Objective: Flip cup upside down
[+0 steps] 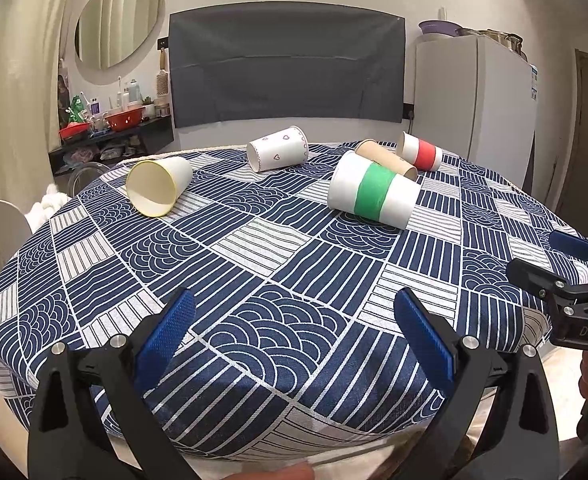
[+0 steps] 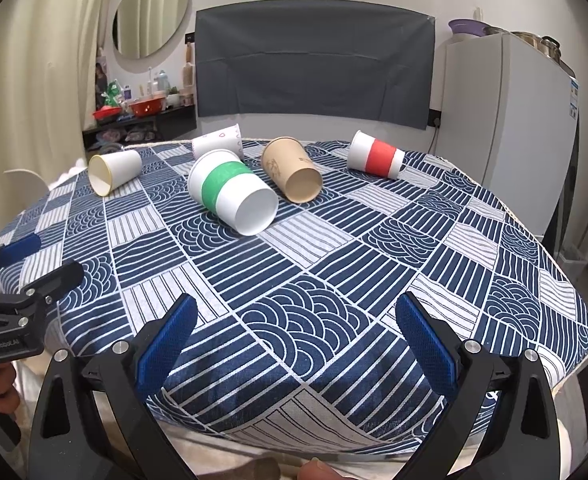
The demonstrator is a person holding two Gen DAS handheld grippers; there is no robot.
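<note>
We note five paper cups, all tipped on their sides on the blue-and-white patterned tablecloth (image 1: pixel 278 248), toward the far half of the table. Far left: a yellow-rimmed cup (image 1: pixel 158 191), mouth facing us. Far centre: a heart-print cup (image 1: pixel 278 154). Right of centre, nearest of the five: a green-banded cup (image 1: pixel 374 194); in the right wrist view its open mouth faces near-right. Just behind it lies a brown cup (image 2: pixel 292 170), and at far right a red-banded cup (image 2: pixel 376 160), apart from the others.

Our left gripper (image 1: pixel 294 336) hovers over the near table edge, jaws spread wide, nothing between them. Our right gripper (image 2: pixel 294 338) sits likewise at the near edge, spread and empty, well short of every cup.
</note>
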